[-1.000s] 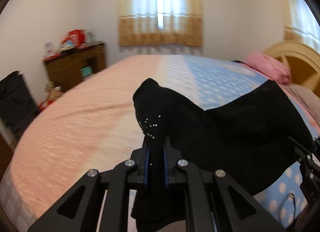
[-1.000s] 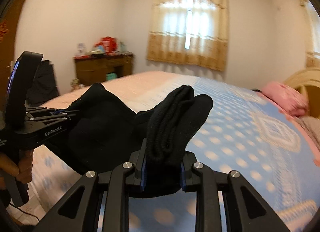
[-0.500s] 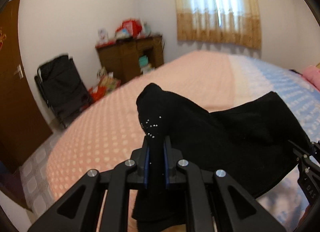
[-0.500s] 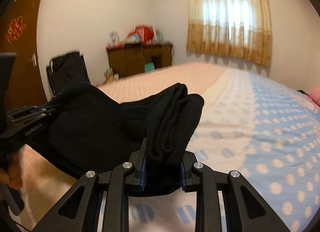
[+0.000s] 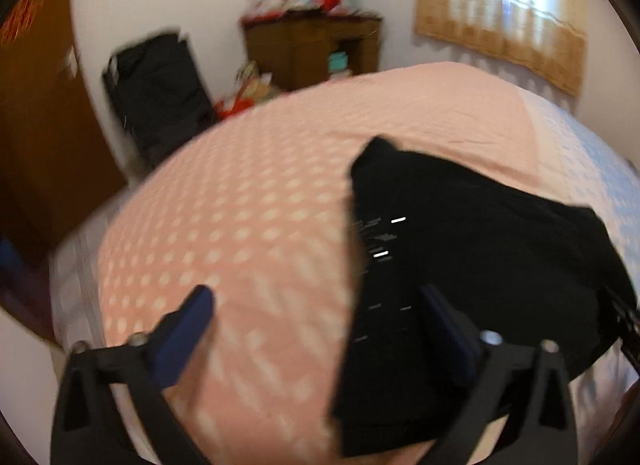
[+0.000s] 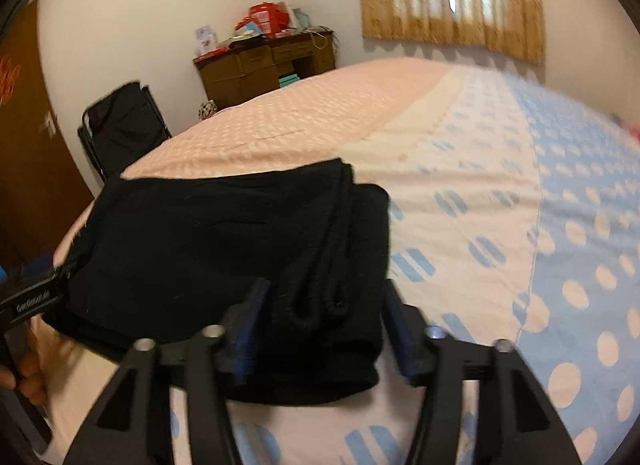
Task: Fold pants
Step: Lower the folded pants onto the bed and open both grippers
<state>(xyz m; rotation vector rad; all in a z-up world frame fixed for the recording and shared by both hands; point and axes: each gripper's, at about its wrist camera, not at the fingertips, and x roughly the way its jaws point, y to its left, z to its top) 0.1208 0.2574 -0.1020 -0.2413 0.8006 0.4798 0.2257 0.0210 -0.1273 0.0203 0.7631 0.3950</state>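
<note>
Lying on the bed [image 6: 500,169], folded black pants [image 6: 224,249] between fingers of both gaping grippers, left gripper [image 5: 320,329] and right gripper [image 6: 324,317].

My left gripper [image 5: 320,325] has its blue-padded fingers [image 5: 188,329] spread wide apart and tilts to one side, my right gripper [image 6: 324,325] is parted too, and my bare left hand [image 6: 28,377] wraps its handle low at the edge.
</note>
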